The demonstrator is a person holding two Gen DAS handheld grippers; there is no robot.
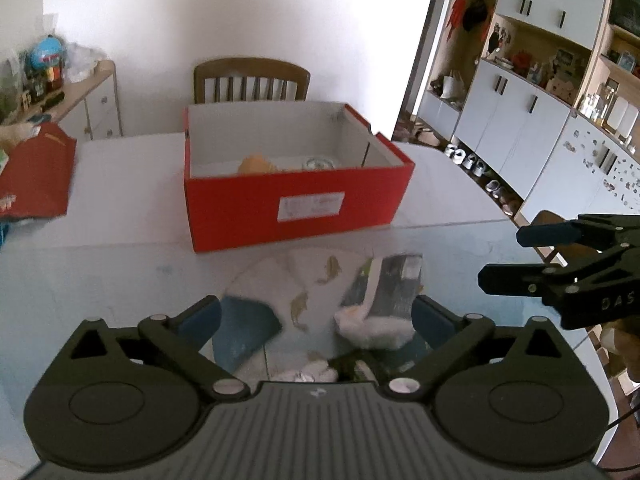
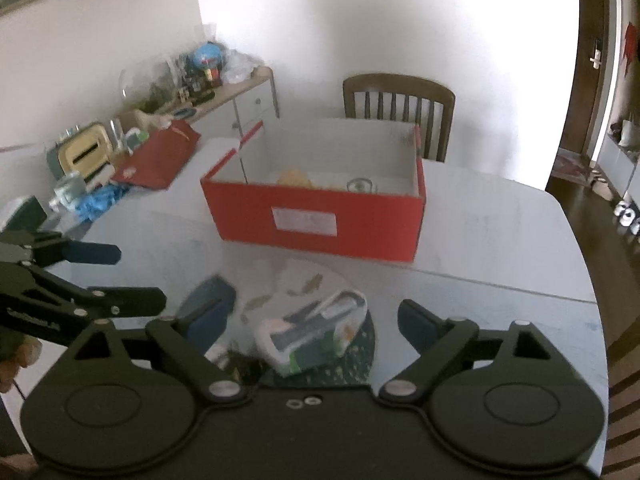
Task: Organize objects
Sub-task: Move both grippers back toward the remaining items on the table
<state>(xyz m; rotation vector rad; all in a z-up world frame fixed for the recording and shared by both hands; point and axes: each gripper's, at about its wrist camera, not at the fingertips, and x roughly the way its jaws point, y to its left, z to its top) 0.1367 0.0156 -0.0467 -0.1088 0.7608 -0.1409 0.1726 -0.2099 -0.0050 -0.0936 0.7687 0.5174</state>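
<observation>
I read only "DAS" in pale letters on my right gripper [image 1: 502,258]. The white label [image 1: 311,206] on the red box [image 1: 296,208] front was too blurred.

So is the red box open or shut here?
Open: the red box has no lid on; its white inside and a few things in it show from above.

A home dining room: a wooden chair [image 1: 251,79] at a pale table [image 1: 120,184], a cluttered sideboard [image 2: 224,92], white cupboards with ornament shelves [image 1: 532,76], and shoes [image 1: 468,160] lined along the floor.
</observation>
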